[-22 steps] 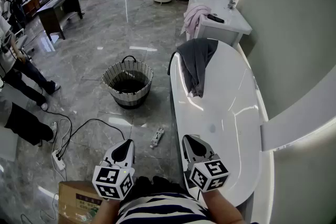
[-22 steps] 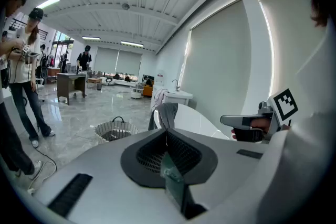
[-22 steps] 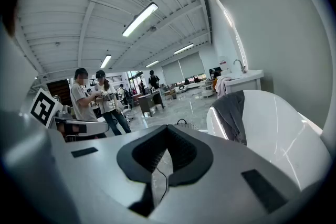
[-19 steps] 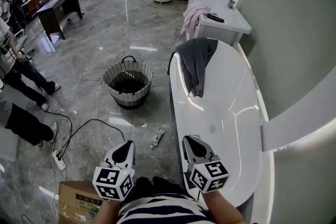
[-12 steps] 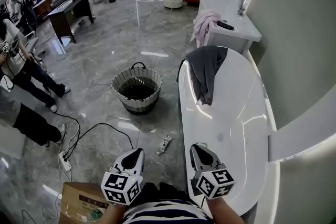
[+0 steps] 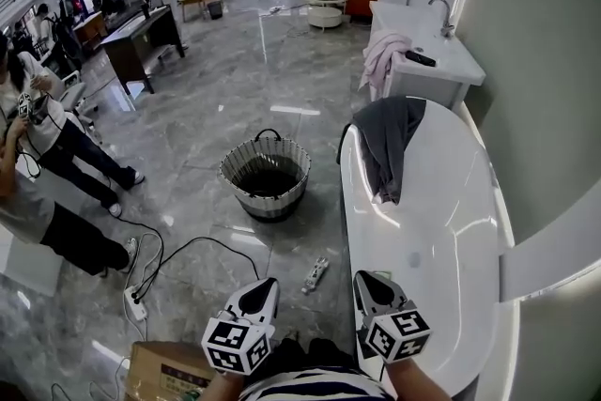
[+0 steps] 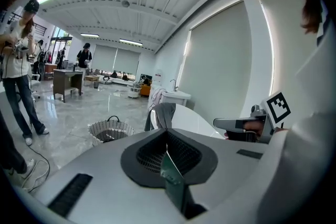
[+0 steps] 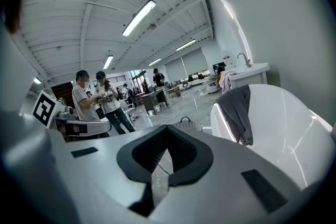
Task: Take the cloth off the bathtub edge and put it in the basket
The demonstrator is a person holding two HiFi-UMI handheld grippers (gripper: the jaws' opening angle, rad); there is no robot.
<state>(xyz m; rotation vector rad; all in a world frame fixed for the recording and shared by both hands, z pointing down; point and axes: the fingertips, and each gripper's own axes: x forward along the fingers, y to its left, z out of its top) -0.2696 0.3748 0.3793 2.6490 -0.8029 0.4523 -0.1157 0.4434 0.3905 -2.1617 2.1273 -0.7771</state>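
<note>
Head view: your left gripper and right gripper are both pressed together, holding nothing. The grey cloth hangs over the far edge of the bathtub. The basket stands on the floor beside it. Only this view shows the cardboard box; its print is too small to read.

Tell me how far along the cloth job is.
Nothing done: the grey cloth hangs over the bathtub edge; the basket shows no cloth. Nothing in hand: left gripper and right gripper are shut, empty, far from it. Left: reach, grasp, carry, drop.
</note>
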